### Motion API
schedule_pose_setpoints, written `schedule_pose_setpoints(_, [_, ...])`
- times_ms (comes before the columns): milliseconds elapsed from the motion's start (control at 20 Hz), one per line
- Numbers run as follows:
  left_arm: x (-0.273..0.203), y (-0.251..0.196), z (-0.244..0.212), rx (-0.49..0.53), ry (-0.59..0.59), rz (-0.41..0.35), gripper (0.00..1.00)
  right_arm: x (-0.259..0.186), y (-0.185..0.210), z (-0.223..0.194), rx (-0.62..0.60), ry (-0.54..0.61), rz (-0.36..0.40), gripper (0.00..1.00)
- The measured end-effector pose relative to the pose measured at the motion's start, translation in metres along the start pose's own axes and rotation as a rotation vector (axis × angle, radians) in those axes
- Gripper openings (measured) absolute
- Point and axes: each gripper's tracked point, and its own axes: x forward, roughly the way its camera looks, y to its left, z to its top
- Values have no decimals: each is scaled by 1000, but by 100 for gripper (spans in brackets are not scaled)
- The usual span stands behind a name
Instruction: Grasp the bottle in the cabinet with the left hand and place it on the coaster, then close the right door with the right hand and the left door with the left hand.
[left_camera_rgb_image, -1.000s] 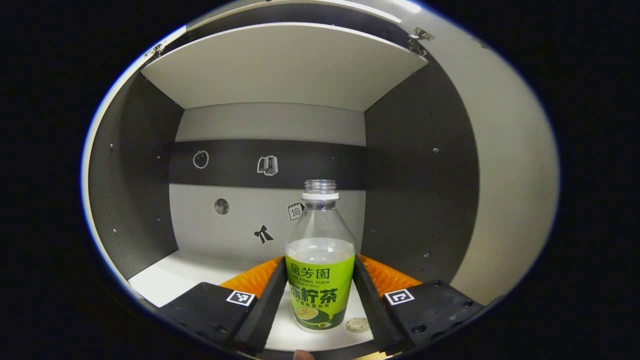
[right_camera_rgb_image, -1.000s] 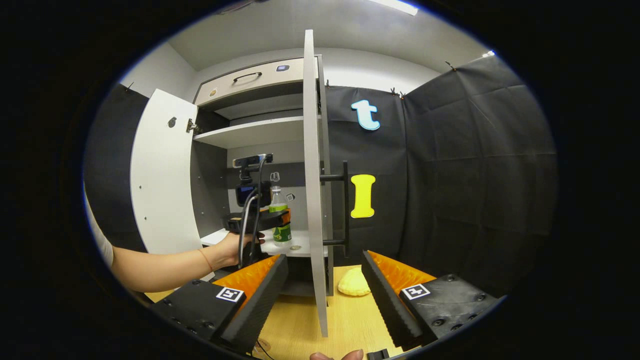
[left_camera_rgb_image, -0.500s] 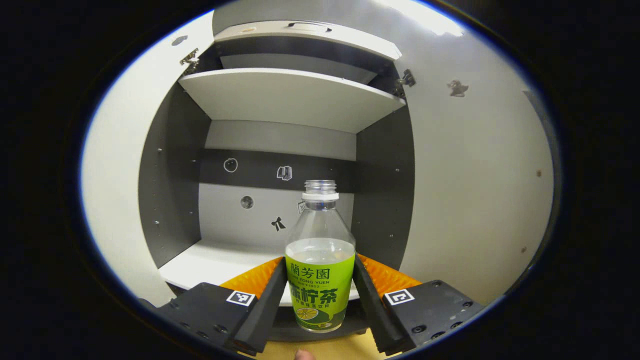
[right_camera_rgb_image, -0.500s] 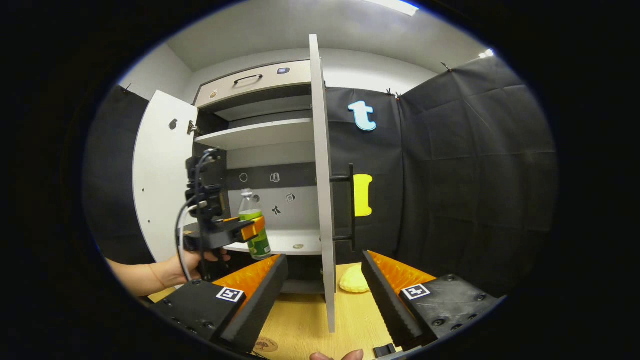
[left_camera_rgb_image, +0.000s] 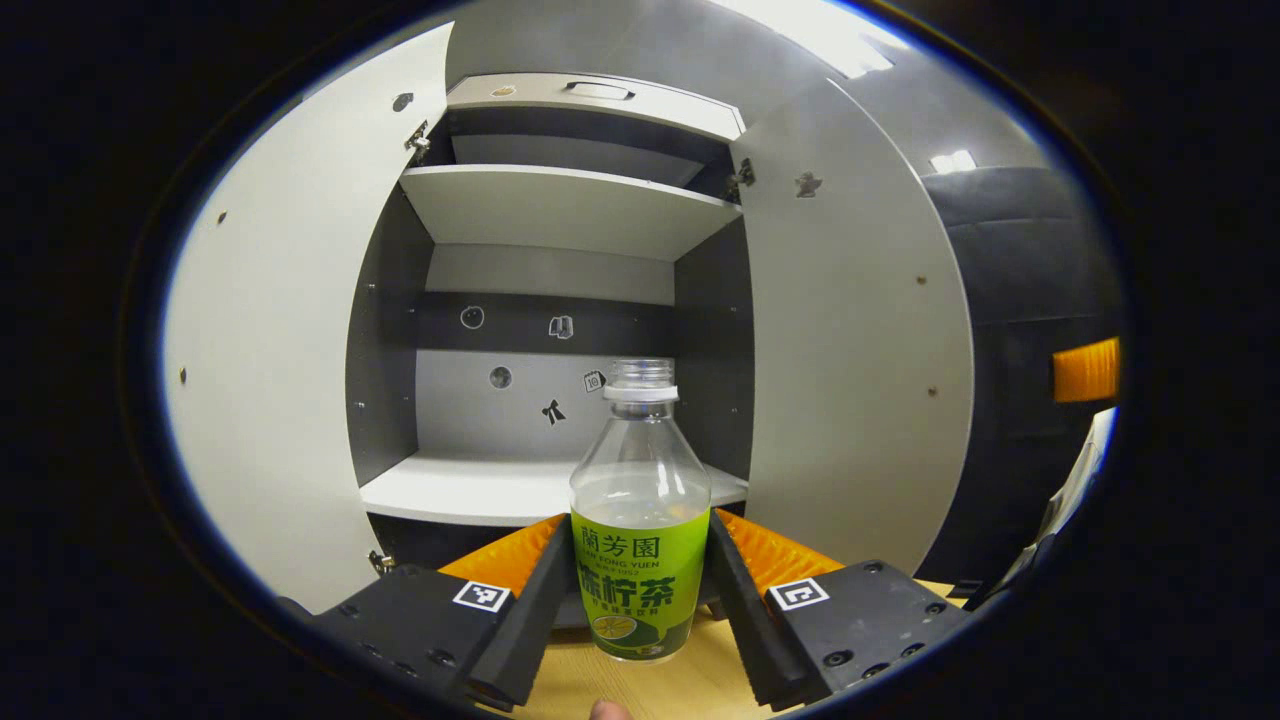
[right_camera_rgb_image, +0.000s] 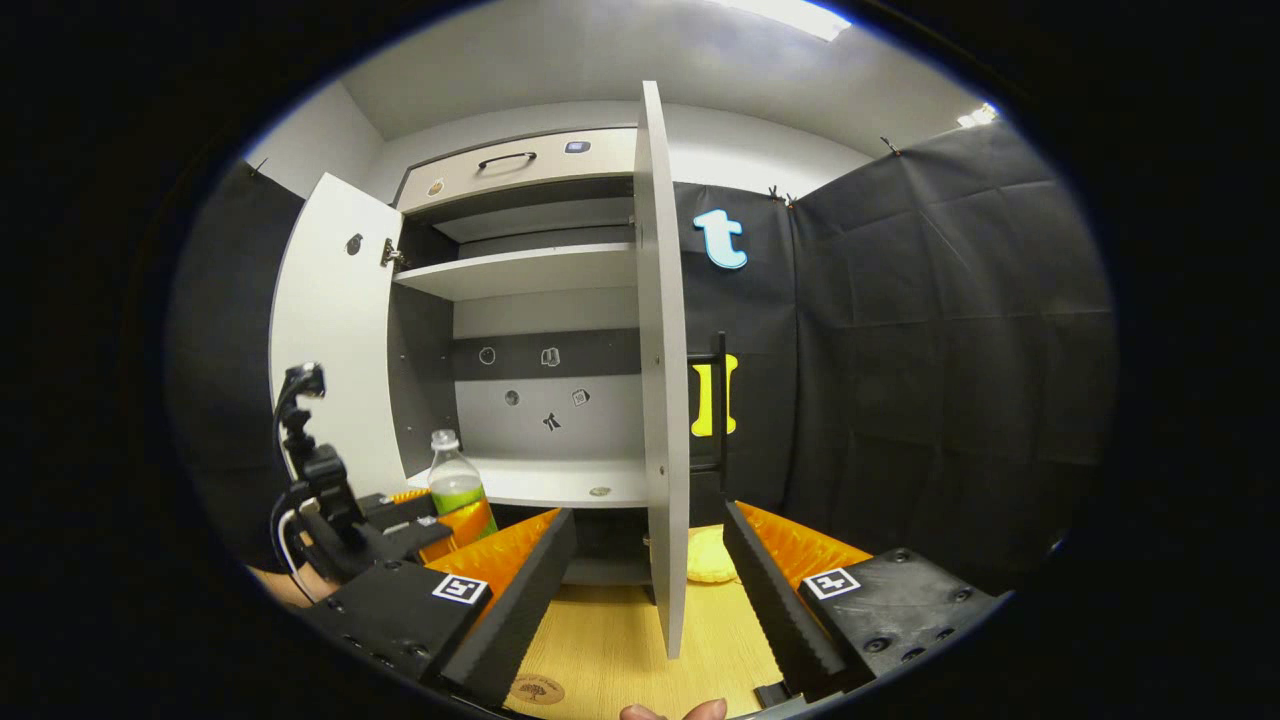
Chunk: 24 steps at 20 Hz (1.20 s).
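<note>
A clear bottle (left_camera_rgb_image: 640, 560) with a green label and no cap stands upright between the fingers of my left gripper (left_camera_rgb_image: 640, 530), which is shut on it. It hangs just above the wooden table (left_camera_rgb_image: 690, 680), in front of the open cabinet's lower shelf (left_camera_rgb_image: 470, 490). In the right gripper view the bottle (right_camera_rgb_image: 455, 485) and the left gripper (right_camera_rgb_image: 385, 530) sit low at the left. My right gripper (right_camera_rgb_image: 648, 515) is open, facing the thin edge of the right door (right_camera_rgb_image: 665, 400). A round wooden coaster (right_camera_rgb_image: 535, 690) lies on the table near its left finger.
Both cabinet doors stand wide open: the left door (left_camera_rgb_image: 270, 380) and the right door (left_camera_rgb_image: 850, 350). The right door's black bar handle (right_camera_rgb_image: 718, 400) is on its outer side. A yellow lump (right_camera_rgb_image: 712, 557) lies on the table (right_camera_rgb_image: 620, 640) behind that door.
My left gripper has drawn the bottle back out of the cabinet and lowered it toward the table. The right gripper has barely shifted.
</note>
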Motion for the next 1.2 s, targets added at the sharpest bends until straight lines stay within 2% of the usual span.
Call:
schedule_pose_setpoints(350, [-59, -34, -71, -31, 36, -93, 79, -15, 14, 7, -19, -16, -20, 98])
schedule_pose_setpoints(600, [-81, -42, -118, -18, 54, -119, 79, -26, 21, 12, -40, -27, -32, 98])
schedule_pose_setpoints(750, [-94, -47, -149, -44, 81, -134, 79, -28, 22, 10, -46, -15, -37, 98])
schedule_pose_setpoints(1200, [-99, -70, -219, -52, 108, -209, 79, -28, 25, 7, -59, 41, -38, 98])
